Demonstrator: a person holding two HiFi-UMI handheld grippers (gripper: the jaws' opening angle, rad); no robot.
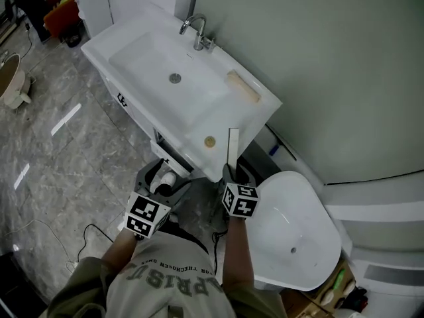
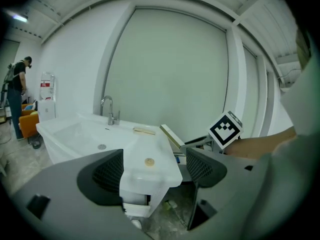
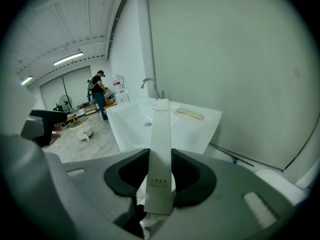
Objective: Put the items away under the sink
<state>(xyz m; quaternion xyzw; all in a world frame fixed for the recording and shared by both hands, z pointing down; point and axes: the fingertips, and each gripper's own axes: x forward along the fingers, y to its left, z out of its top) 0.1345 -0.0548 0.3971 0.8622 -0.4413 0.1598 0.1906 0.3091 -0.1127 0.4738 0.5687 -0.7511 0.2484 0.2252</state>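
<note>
The right gripper (image 3: 161, 171) held a box (image 3: 161, 126) in its fingers, frame centre, while the left gripper (image 2: 152, 169) had fingers wide, empty.

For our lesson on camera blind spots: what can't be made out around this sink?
Vanity cupboard: head view, inside hidden beneath the basin.
Small round item on its rim: head view, too small to identify.
White box: right gripper view, print too small to read.

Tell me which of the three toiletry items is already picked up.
The slim white box, clamped between the right gripper's jaws; the beige bar and round disc lie on the sink top.
</note>
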